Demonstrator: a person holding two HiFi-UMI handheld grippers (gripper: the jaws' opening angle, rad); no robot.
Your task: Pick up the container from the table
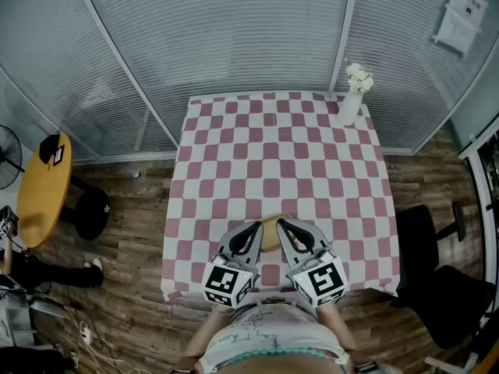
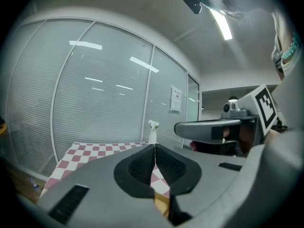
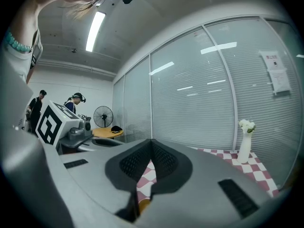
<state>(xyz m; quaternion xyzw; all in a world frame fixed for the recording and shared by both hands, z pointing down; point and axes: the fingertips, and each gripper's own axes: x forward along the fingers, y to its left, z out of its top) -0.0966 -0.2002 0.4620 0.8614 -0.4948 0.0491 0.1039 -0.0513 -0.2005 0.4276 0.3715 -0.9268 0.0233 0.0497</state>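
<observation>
A tan container (image 1: 270, 233) sits near the front edge of the table with the pink and white checked cloth (image 1: 273, 154). My left gripper (image 1: 254, 227) is just left of it and my right gripper (image 1: 284, 224) just right of it, both low over the cloth. In the left gripper view the pads of the left gripper (image 2: 155, 148) meet with nothing between them, and a tan sliver of the container (image 2: 161, 204) shows below. The right gripper (image 3: 151, 144) likewise has its pads together, with the container (image 3: 142, 204) peeking out underneath. Most of the container is hidden by the jaws.
A white vase with white flowers (image 1: 352, 98) stands at the table's far right corner. A glass wall with blinds runs behind the table. A round yellow table (image 1: 43, 189) and a fan (image 1: 8, 156) are at the left, a black chair (image 1: 437, 287) at the right.
</observation>
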